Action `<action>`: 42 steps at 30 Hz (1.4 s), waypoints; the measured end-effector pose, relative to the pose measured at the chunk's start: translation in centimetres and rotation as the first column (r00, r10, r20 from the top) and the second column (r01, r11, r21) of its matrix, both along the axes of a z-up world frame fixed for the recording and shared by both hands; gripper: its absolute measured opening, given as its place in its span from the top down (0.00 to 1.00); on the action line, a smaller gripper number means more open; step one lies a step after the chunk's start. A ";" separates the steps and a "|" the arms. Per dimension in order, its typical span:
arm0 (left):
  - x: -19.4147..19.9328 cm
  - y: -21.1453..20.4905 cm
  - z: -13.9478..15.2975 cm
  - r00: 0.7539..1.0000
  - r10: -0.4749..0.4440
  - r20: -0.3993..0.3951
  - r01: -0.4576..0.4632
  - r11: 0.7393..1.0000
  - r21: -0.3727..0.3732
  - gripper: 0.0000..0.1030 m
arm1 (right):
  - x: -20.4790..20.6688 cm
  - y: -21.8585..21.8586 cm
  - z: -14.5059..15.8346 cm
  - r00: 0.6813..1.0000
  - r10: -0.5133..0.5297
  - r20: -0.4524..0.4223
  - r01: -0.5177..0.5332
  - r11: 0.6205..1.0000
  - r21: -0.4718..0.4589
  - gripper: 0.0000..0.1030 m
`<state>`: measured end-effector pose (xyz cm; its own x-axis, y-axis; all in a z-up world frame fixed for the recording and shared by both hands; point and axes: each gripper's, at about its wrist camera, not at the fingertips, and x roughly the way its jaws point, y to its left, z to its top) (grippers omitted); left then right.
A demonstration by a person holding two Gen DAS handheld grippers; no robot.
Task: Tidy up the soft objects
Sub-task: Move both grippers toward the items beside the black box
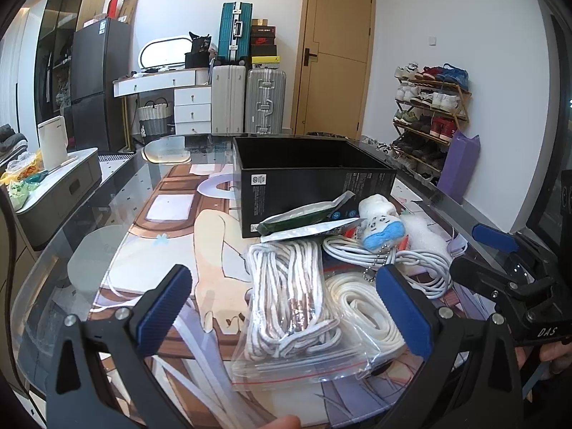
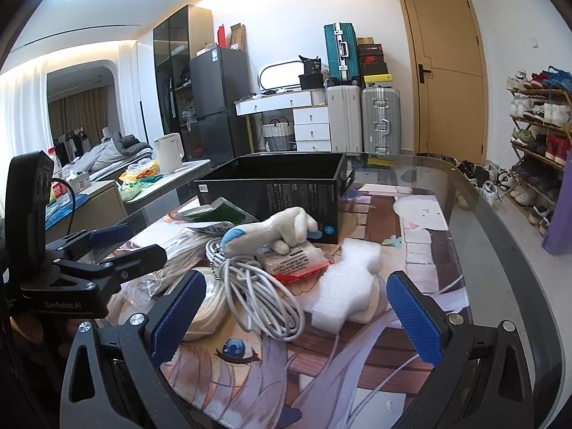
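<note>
Our left claw hangs spread wide and empty over the zip bag of striped cord, which lies between its pads on the table. Our right claw is likewise agape, holding nothing, with the white cable coil and the foam piece just ahead of its fingers. Beyond both claws stands the empty black box, and leaning against its near wall are the plush toy and the flat packets. We judge the first pick is still to come. To do it well, we should lower the left claw over the bag's thick middle, pinch cord and plastic together rather than slippery film alone, then lift clear of the flat white strap just to its right before carrying forward to the box.
</note>
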<state>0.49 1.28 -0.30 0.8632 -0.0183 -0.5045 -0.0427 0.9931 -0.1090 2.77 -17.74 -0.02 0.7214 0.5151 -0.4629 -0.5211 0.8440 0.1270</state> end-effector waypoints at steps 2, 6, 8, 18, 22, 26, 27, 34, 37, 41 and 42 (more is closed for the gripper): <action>0.1 0.1 -0.1 1.000 0.000 -0.005 0.000 1.000 -0.002 0.00 | 0.2 -0.1 0.0 1.000 -0.005 0.001 0.005 1.000 0.002 0.00; 0.3 0.3 0.0 1.000 0.003 -0.010 -0.004 1.000 -0.005 0.00 | 0.4 -0.2 0.0 1.000 -0.015 0.002 0.015 1.000 0.001 0.00; 0.4 0.4 0.0 1.000 0.002 -0.013 -0.002 1.000 -0.004 0.00 | 0.5 -0.2 -0.1 1.000 -0.024 0.001 0.024 1.000 -0.003 0.00; 0.6 0.8 0.0 1.000 0.008 -0.022 -0.008 1.000 0.002 0.00 | 0.9 -0.6 -0.3 0.999 -0.050 -0.003 0.050 0.999 -0.003 0.00; 0.7 1.0 0.3 1.000 0.003 -0.026 -0.003 1.000 -0.002 0.00 | 0.8 -0.8 -0.2 0.998 -0.058 0.002 0.058 0.998 -0.002 0.00; 0.7 1.0 0.4 1.000 -0.001 -0.027 0.001 1.000 0.007 0.00 | 0.8 -1.2 -0.1 0.998 -0.067 -0.004 0.067 0.998 0.008 0.00; 0.7 1.0 0.4 1.000 -0.002 -0.027 0.002 1.000 0.009 0.00 | 0.9 -1.3 -0.1 0.998 -0.070 -0.005 0.070 0.998 0.008 0.00; 0.9 0.7 0.3 0.999 -0.010 -0.033 0.011 0.999 0.033 0.00 | 1.1 -1.9 -0.1 0.995 -0.095 -0.006 0.096 0.995 0.012 0.00; 1.1 1.0 0.1 0.999 -0.003 -0.037 0.005 1.000 0.031 0.00 | 1.1 -2.0 -0.2 0.995 -0.104 -0.011 0.104 0.995 -0.002 0.00; 1.2 1.3 0.1 0.999 -0.004 -0.042 0.005 1.000 0.015 0.00 | 1.2 -2.0 -0.4 0.993 -0.113 -0.014 0.113 0.994 -0.003 0.00; 1.1 1.4 0.0 0.999 -0.004 -0.040 0.005 1.000 0.014 0.00 | 1.2 -2.1 -0.4 0.993 -0.118 -0.013 0.118 0.993 -0.004 0.00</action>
<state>1.64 2.64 -0.25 0.8422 -0.0151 -0.5390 -0.0421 0.9947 -0.0936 4.02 -19.79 -0.43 0.7708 0.4254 -0.4742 -0.4164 0.8998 0.1303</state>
